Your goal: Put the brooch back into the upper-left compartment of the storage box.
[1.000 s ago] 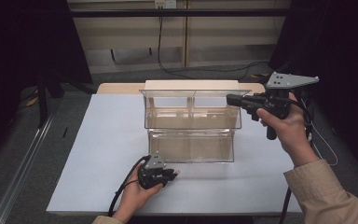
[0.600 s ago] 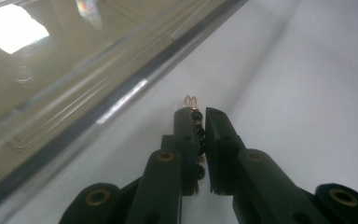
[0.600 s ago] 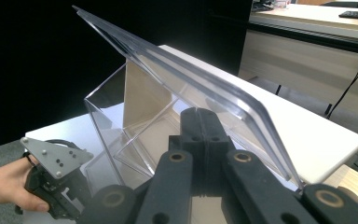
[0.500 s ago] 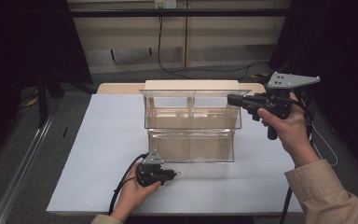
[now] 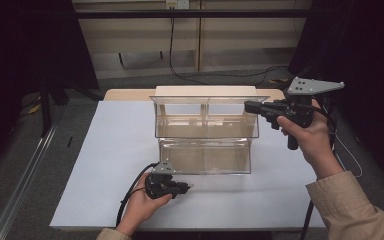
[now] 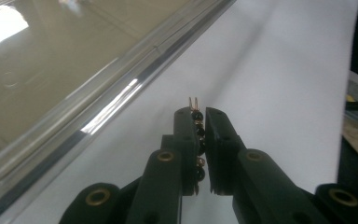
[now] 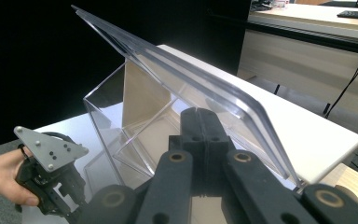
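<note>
no writing can be read anywhere: nothing is printed on the clear box, nothing is marked on the white table, and no label is seen on the grey plate. the wall socket is too small to be read.

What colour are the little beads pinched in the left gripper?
The beads are black with small coppery-gold bits between them, clearest in the left gripper view.
</note>
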Demonstrator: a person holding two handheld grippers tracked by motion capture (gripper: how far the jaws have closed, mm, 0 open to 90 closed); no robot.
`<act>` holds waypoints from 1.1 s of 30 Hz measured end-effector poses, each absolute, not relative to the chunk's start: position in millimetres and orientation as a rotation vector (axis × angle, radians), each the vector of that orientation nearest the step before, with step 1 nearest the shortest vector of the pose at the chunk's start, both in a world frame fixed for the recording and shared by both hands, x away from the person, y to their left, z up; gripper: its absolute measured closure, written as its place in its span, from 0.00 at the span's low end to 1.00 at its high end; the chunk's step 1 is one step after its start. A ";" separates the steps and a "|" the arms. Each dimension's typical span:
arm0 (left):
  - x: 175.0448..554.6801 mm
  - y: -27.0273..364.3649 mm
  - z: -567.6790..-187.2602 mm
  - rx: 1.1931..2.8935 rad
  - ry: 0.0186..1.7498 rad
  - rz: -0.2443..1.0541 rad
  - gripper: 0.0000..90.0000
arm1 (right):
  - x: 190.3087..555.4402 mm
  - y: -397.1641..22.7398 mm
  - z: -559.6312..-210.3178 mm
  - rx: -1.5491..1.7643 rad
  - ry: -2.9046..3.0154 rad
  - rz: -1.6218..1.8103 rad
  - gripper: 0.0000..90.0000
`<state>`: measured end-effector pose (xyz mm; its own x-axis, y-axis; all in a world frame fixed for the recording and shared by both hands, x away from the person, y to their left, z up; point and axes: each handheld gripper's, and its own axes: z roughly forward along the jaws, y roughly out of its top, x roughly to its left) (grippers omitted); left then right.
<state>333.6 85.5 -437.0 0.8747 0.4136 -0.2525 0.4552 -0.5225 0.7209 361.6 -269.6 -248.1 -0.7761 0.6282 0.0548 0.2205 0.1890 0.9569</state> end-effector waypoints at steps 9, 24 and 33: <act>331.2 85.4 -416.0 2.196 0.570 -0.141 0.93 | 362.2 -269.8 -248.0 0.798 2.126 1.611 1.00; 335.8 92.1 -373.4 2.210 0.487 -0.228 0.93 | 364.4 -267.3 -248.9 0.796 2.140 1.603 1.00; 337.7 91.5 -354.0 2.237 0.448 -0.234 0.93 | 364.5 -266.6 -247.6 0.799 2.144 1.602 1.00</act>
<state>337.7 91.5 -354.0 0.9194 0.2396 -0.3118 0.3928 -0.5977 0.6989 364.5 -266.6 -247.6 -0.7811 0.6218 0.0564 0.2306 0.2033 0.9516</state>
